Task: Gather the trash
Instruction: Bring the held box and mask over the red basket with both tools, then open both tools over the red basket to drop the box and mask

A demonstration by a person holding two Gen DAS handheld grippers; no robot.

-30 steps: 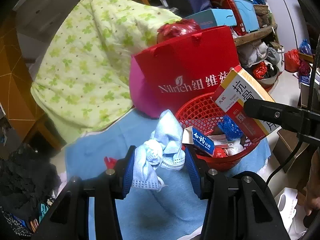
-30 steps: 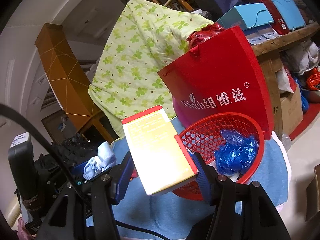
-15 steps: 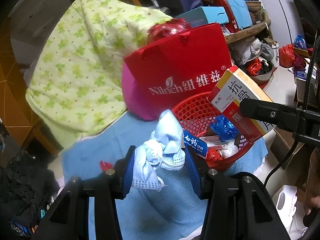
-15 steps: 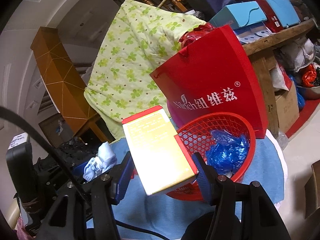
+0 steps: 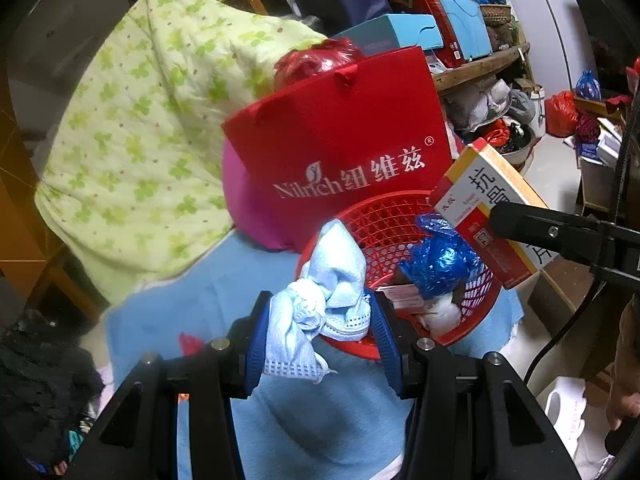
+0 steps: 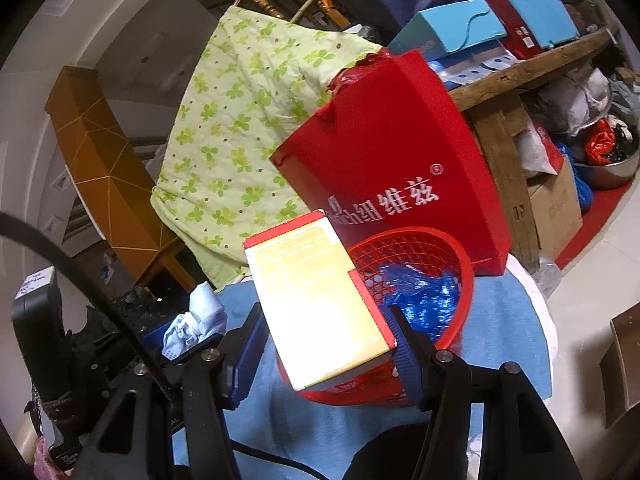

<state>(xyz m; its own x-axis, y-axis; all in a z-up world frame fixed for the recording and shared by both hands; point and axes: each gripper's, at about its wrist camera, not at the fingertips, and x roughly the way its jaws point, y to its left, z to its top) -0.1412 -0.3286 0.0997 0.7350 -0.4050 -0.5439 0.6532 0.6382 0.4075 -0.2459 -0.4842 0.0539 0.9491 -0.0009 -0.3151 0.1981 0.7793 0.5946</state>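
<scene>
My left gripper (image 5: 322, 322) is shut on a crumpled light blue cloth (image 5: 324, 300), held at the near rim of a red mesh basket (image 5: 384, 216). The cloth also shows in the right wrist view (image 6: 196, 320). My right gripper (image 6: 326, 330) is shut on a red and yellow medicine box (image 6: 316, 296), held over the basket's near-left rim (image 6: 464, 264). The box also shows in the left wrist view (image 5: 484, 216), above the basket's right side. The basket holds a blue plastic bag (image 5: 440, 260), small boxes and white scraps.
A red paper bag (image 5: 344, 152) stands right behind the basket. The basket sits on a blue cloth-covered surface (image 5: 208, 304). A green floral quilt (image 5: 140, 140) hangs to the left. A cluttered wooden shelf (image 6: 532, 68) is at the right, and a cardboard box (image 6: 556, 208) on the floor.
My left gripper has carried the cloth rightward to the basket's rim. The right gripper with the box has shifted slightly closer to the basket.
</scene>
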